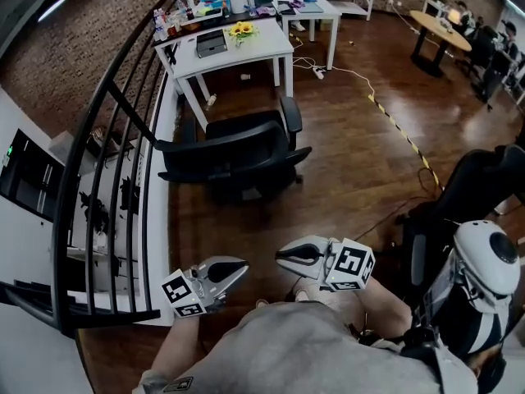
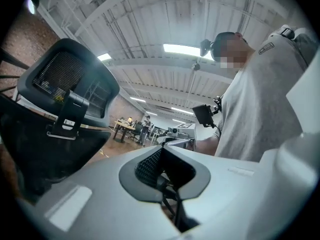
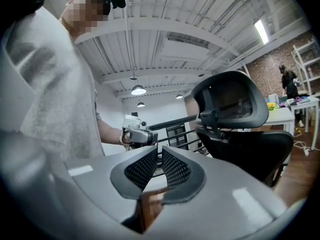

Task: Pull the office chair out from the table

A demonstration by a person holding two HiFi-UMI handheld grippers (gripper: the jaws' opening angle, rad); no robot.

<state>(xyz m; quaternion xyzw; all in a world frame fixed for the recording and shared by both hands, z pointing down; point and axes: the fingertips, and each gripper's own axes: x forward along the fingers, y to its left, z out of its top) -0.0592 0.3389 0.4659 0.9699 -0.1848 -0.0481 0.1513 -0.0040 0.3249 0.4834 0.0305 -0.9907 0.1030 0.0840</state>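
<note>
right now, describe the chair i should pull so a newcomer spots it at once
A black railing runs up the left of the head view to a white table carrying yellow flowers. The office chair stands on the wood floor just before that table. It is black with two armrests, alone mid-room, unlike the dark chair at the right edge.

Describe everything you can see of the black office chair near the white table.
The office chair is black, with a tall backrest, a curved mesh headrest on a bracket, two armrests and a dark seat. It stands upright on the wooden floor, clear of the tabletop. Its seat faces the white table and its back faces the person. Its base is mostly hidden beneath it. Neither the left gripper nor the right gripper touches it.
</note>
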